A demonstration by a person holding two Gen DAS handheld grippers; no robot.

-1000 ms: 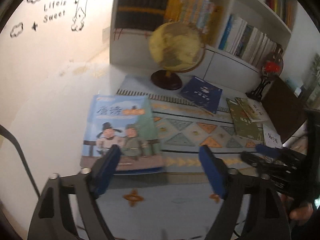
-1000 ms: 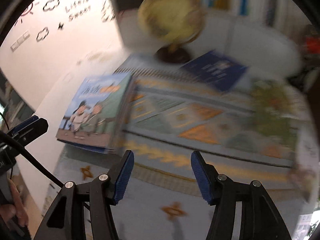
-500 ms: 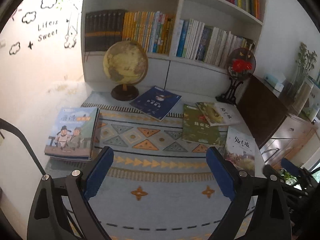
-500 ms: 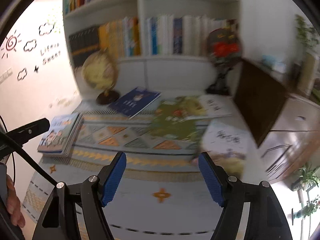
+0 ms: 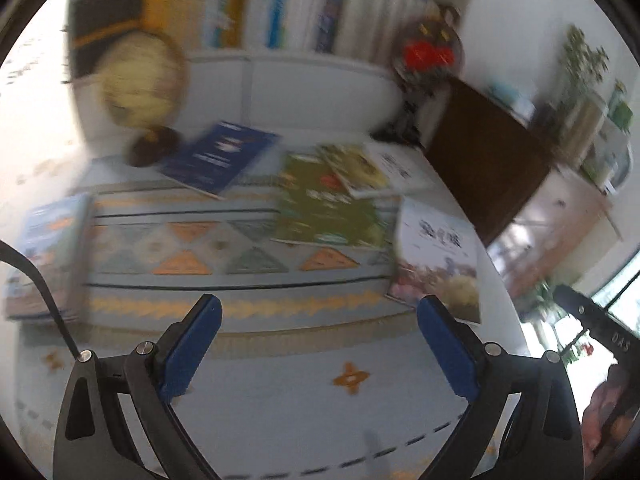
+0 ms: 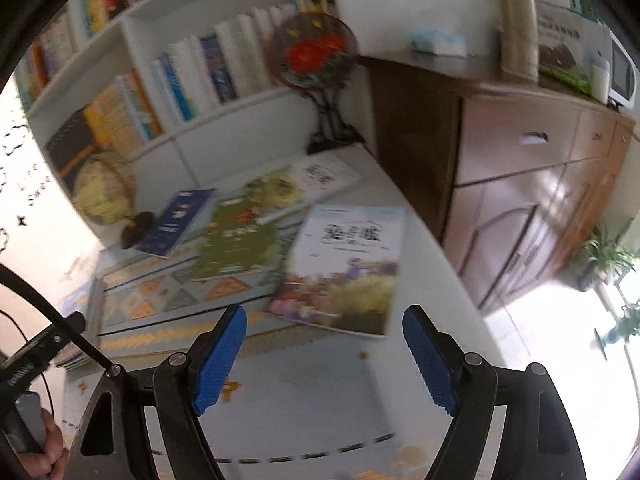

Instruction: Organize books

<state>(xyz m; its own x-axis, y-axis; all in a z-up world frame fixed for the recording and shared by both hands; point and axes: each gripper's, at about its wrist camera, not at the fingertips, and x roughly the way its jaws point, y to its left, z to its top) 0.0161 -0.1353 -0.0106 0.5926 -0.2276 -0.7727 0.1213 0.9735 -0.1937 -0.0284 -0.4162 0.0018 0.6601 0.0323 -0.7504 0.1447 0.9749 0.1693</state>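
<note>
White-covered book [image 6: 344,268] lies flat just ahead of the wide-open, empty right gripper [image 6: 324,354], long axis running away from it; the equally open, empty left gripper [image 5: 318,346] sits farther off.

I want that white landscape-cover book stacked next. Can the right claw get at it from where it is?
Probably yes. The right claw is open and empty, and the white book lies flat just ahead of it with nothing on top or between them.

Globe [image 5: 138,80] far ahead-left of the gripper, on a dark base. Patterned mat [image 5: 208,248] directly ahead. Round fan ornament [image 6: 314,52] ahead, dark cabinet [image 6: 412,152] ahead-right.
</note>
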